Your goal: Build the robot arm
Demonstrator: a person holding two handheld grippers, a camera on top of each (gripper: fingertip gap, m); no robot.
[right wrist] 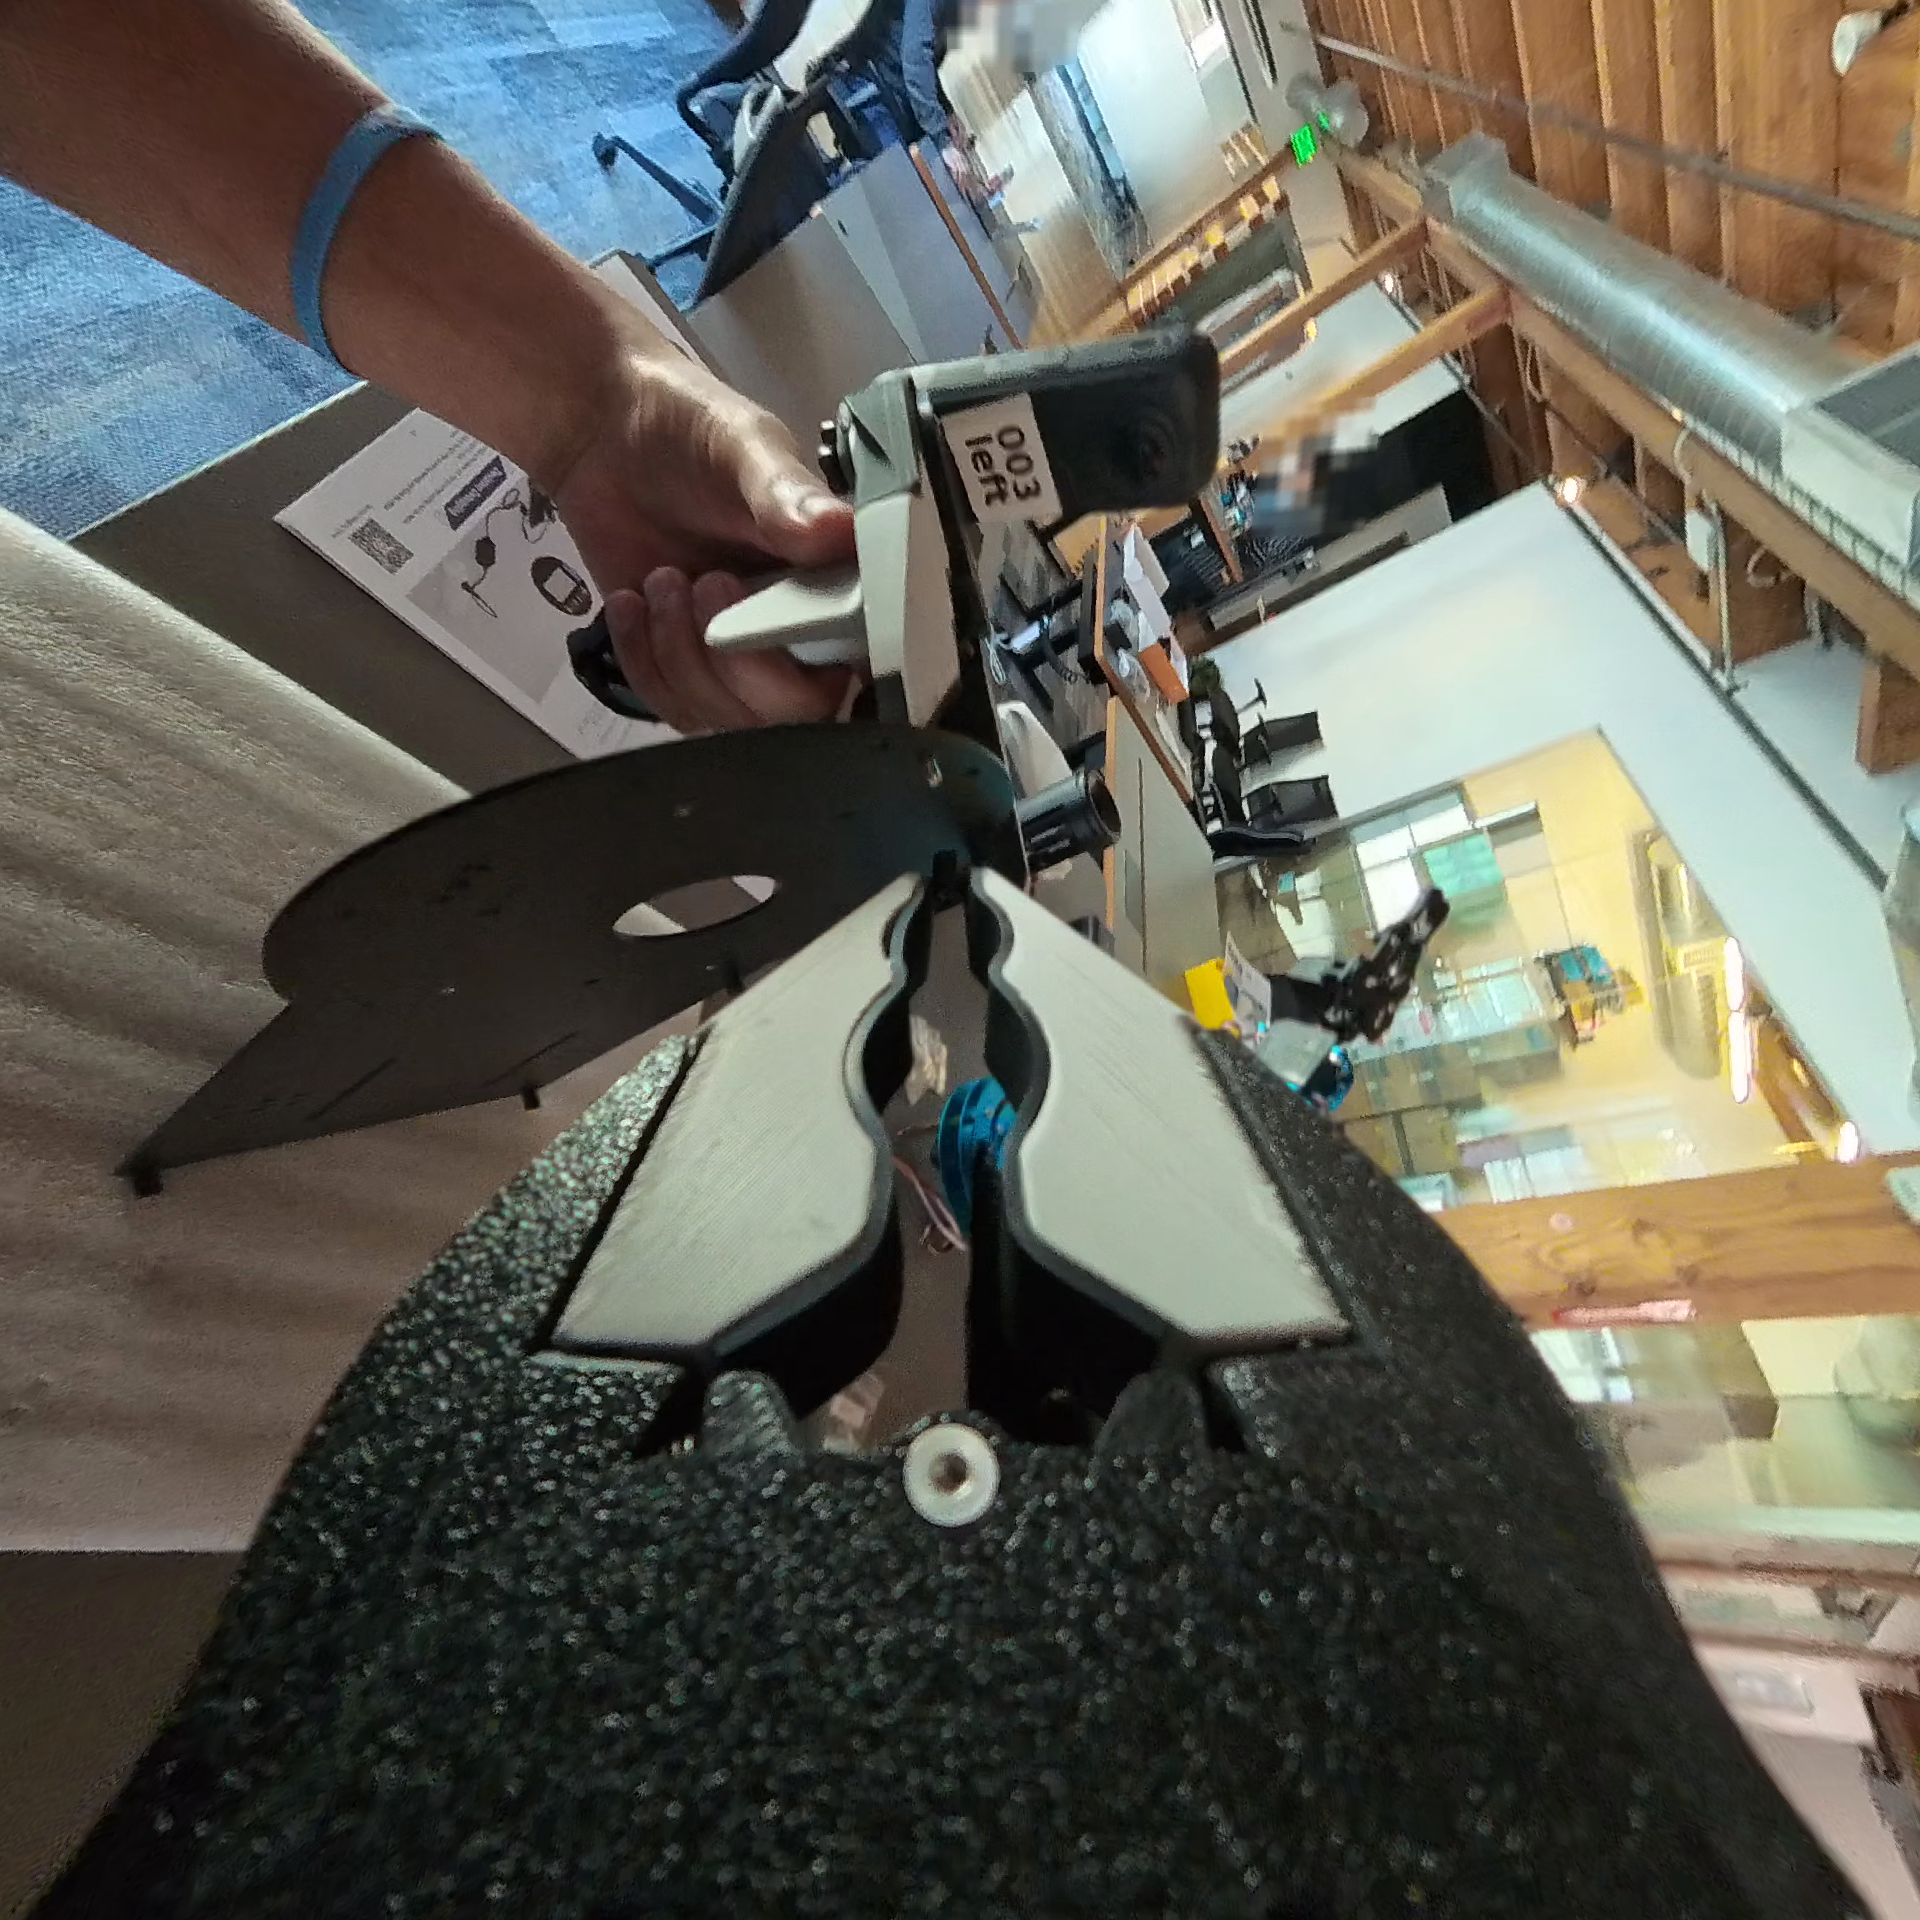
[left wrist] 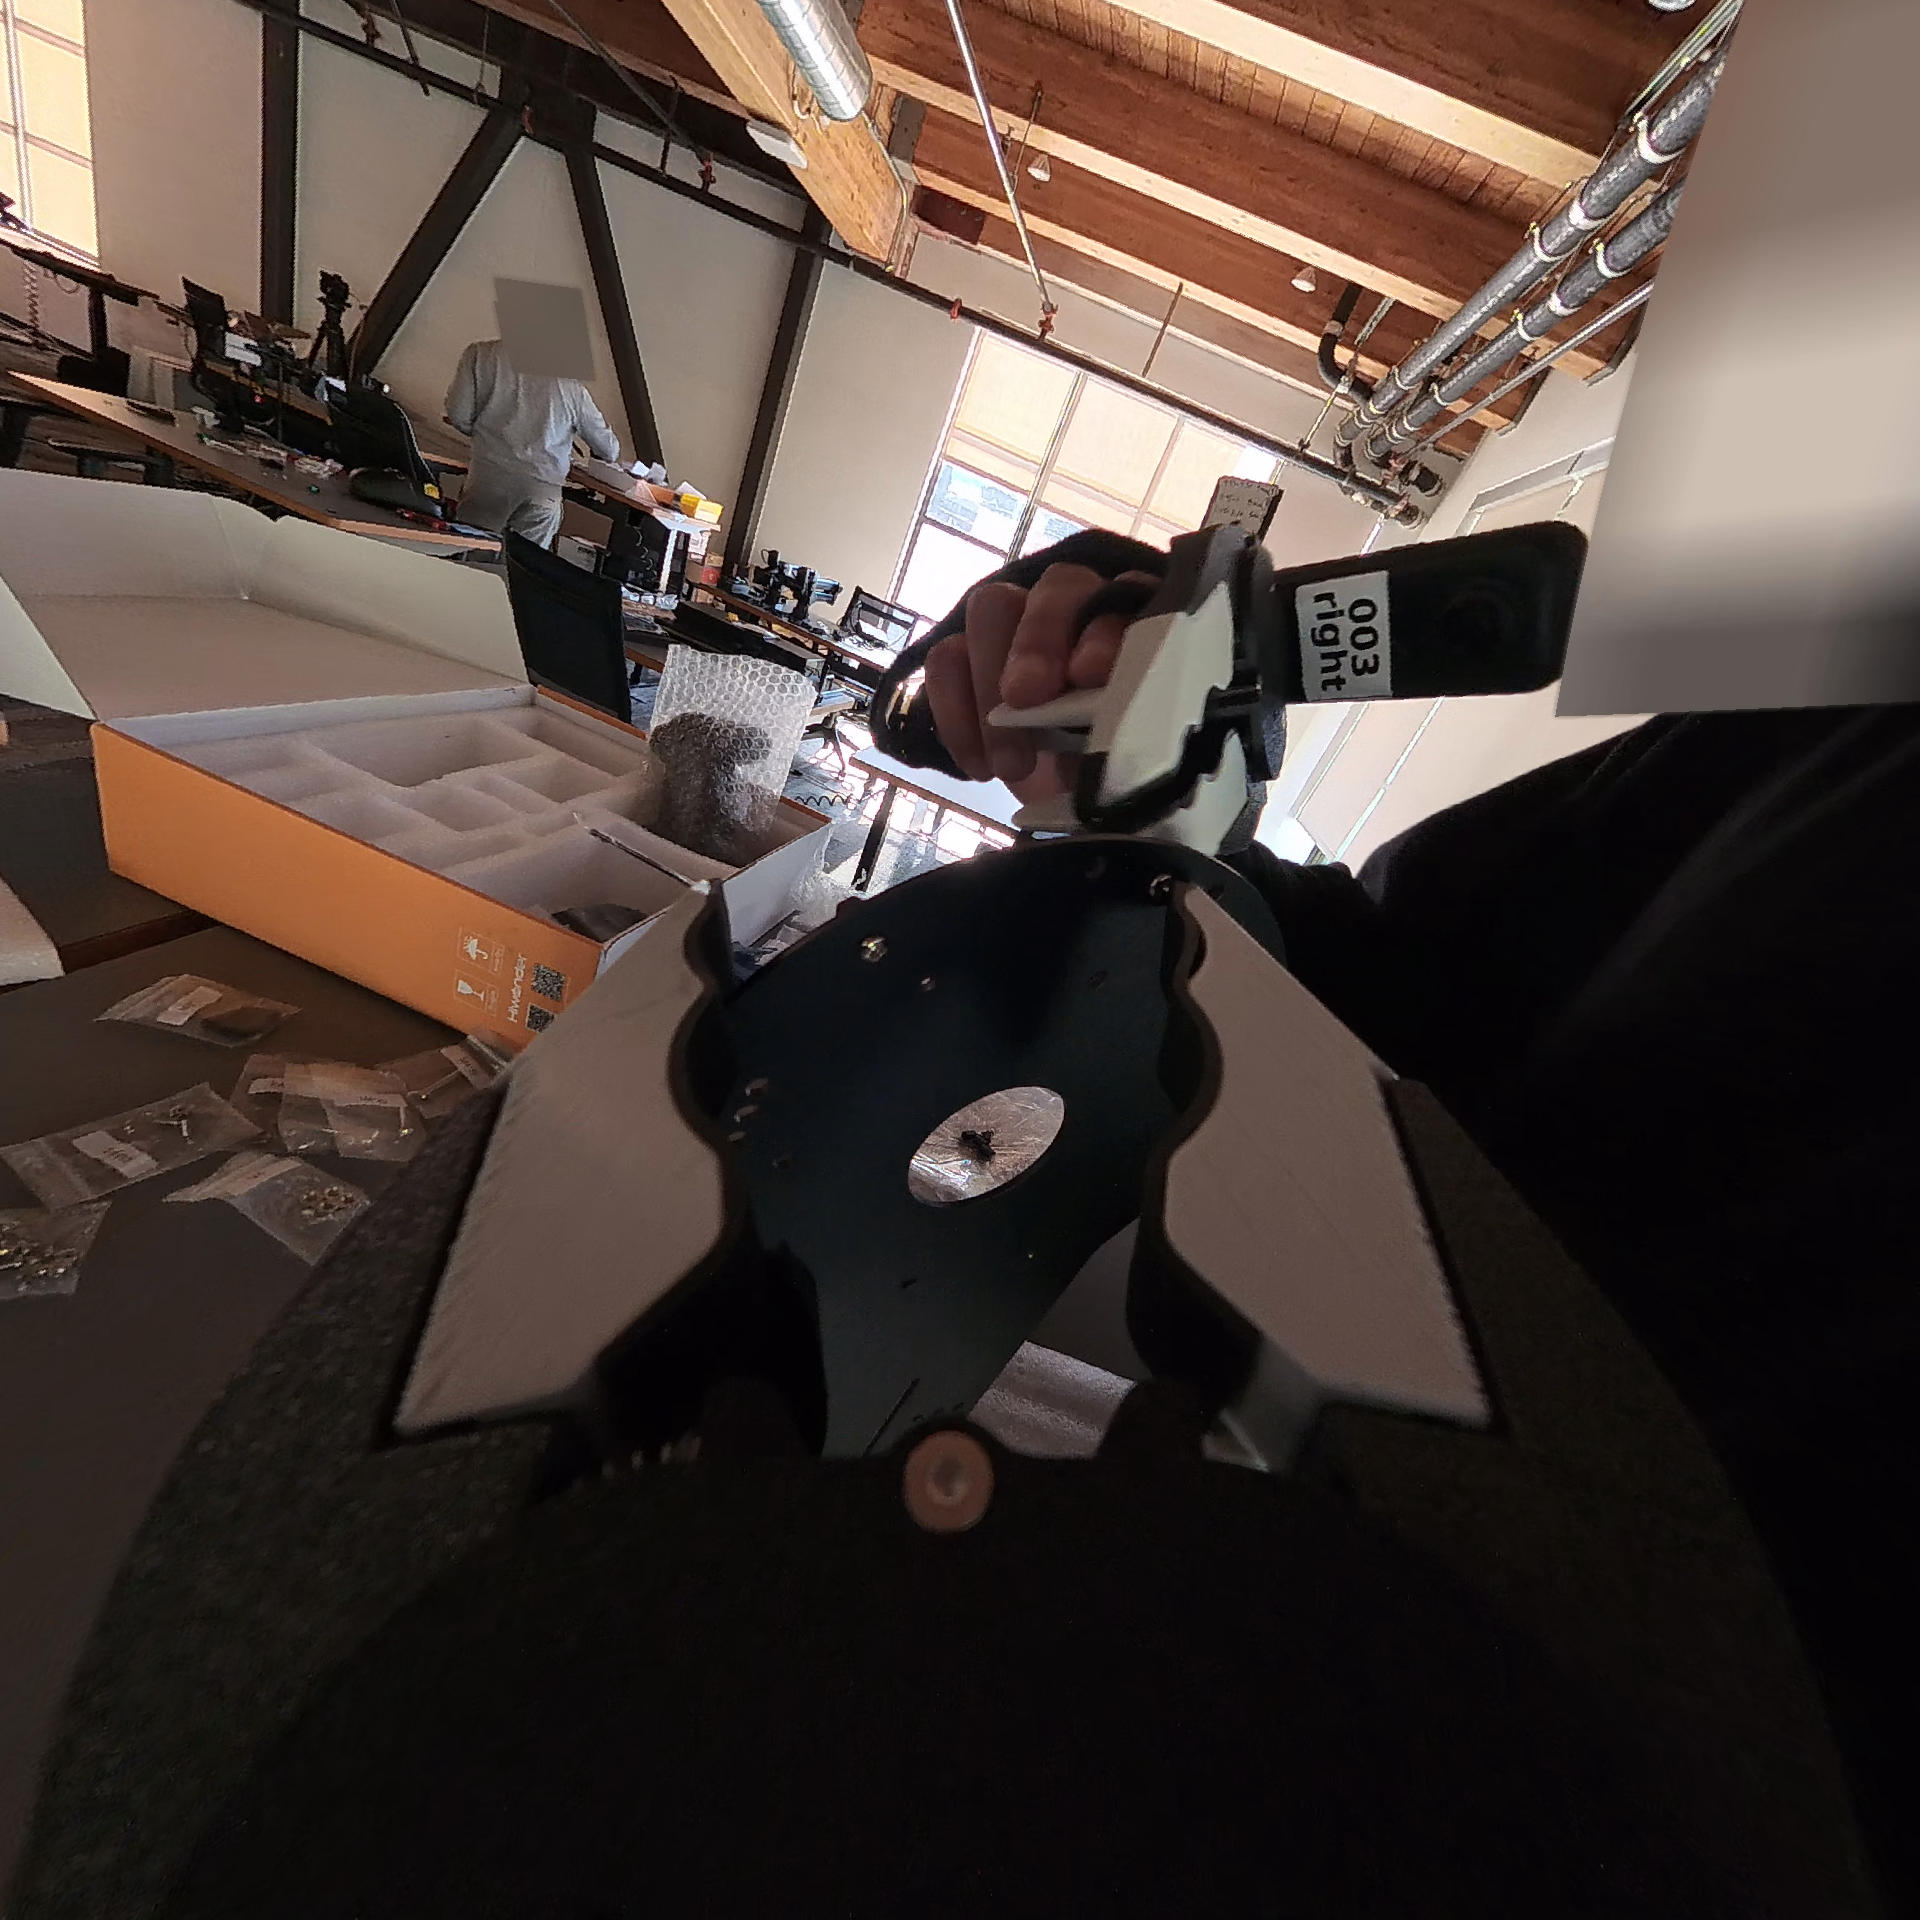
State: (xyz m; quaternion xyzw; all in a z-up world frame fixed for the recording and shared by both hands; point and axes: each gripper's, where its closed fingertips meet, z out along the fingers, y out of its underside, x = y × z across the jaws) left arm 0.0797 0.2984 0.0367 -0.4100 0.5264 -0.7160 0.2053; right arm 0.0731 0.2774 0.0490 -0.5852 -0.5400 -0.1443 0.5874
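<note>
Black flat plate [left wrist: 935, 1091] with an oval hole sits between the left gripper [left wrist: 940, 925] fingers, which are clamped on its edges. Right gripper [right wrist: 948, 883] nearly closed, tips pinching the plate's far rim. Orange box [left wrist: 343, 883] and bagged hardware [left wrist: 312, 1101] lie left of the left gripper on the surface [left wrist: 156, 1382]

dark table [left wrist: 239, 961] | orange box [left wrist: 343, 894], small plastic bags [left wrist: 312, 1107], printed sheet [right wrist: 457, 561]

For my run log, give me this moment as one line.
left gripper: grips black plate | right gripper: pinches plate edge | nearby: orange box, small bags
</note>
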